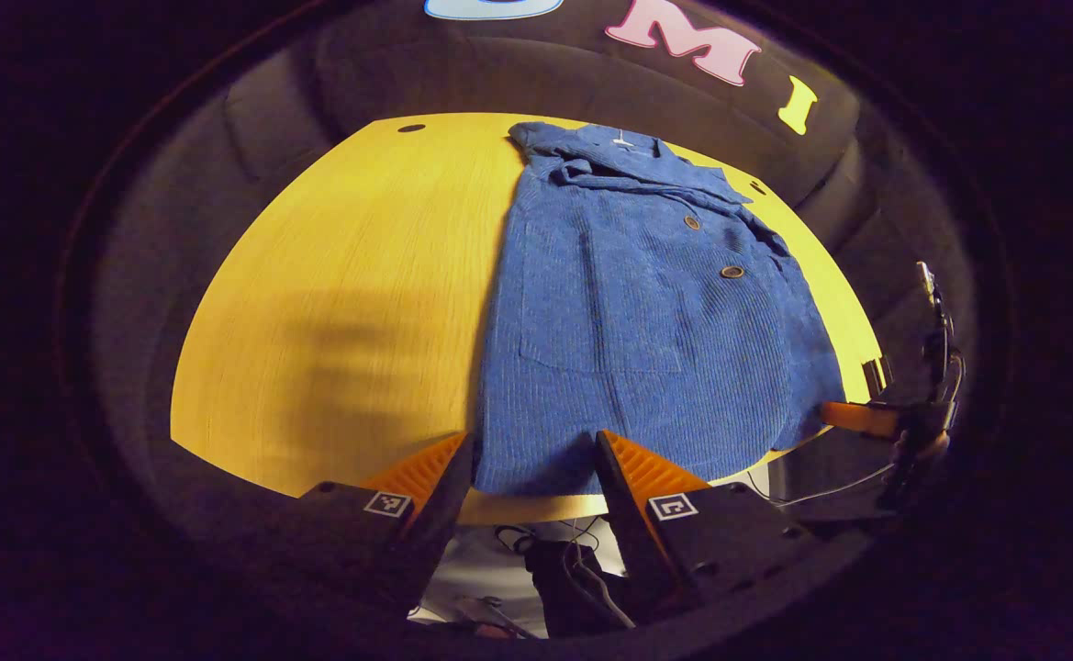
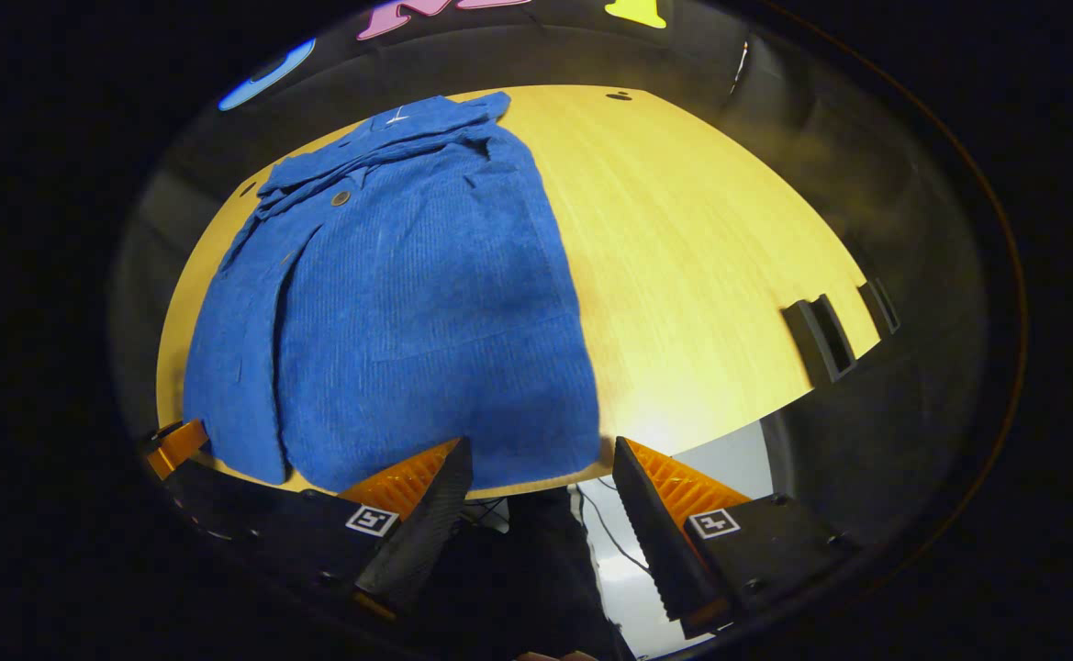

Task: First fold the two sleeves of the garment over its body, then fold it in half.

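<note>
Two buttons [image 1: 732, 271] on the blue corduroy jacket [image 1: 646, 312], spread at frame centre on the yellow table [image 1: 343, 303], are seen in the left gripper view, one in the right gripper view, its hem cut off behind the left gripper [image 1: 534, 468] and right gripper [image 2: 543, 473], both parted and empty.

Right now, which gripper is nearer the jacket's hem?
Left. The left gripper straddles the jacket hem's edge; the right gripper sits at the hem's corner, mostly off the cloth.
</note>
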Demonstrator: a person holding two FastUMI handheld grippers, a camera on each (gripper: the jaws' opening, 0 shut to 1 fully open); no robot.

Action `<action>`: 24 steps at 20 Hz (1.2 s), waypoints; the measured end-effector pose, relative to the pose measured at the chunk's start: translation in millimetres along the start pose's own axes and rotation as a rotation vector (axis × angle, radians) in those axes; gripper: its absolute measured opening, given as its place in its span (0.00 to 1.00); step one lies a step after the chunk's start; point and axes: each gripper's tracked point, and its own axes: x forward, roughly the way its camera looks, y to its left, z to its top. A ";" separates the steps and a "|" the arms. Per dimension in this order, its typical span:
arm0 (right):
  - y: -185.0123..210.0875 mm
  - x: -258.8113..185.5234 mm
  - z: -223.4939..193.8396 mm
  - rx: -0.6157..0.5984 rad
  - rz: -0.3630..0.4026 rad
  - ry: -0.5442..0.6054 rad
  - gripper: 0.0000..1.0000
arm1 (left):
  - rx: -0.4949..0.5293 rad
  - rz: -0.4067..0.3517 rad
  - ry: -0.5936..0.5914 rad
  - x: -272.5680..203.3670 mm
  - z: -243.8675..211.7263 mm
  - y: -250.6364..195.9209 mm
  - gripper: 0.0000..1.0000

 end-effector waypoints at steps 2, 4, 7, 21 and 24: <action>5.6 1.4 -2.6 0.032 0.027 0.044 0.98 | 0.008 0.007 0.006 -1.2 2.5 -1.3 0.77; 11.7 6.0 4.5 0.010 0.028 0.037 0.94 | 0.005 0.004 0.015 -0.8 3.7 -2.7 0.77; 24.9 6.1 8.1 -0.028 0.044 0.060 0.91 | 0.010 -0.005 0.028 -1.1 4.8 -3.2 0.77; 75.4 13.4 25.3 -0.146 0.166 0.093 0.08 | -0.108 -0.145 0.074 -1.0 5.7 -42.7 0.00; 77.8 13.1 26.0 -0.106 0.190 0.109 0.08 | -0.128 -0.186 0.074 -5.8 8.4 -48.3 0.01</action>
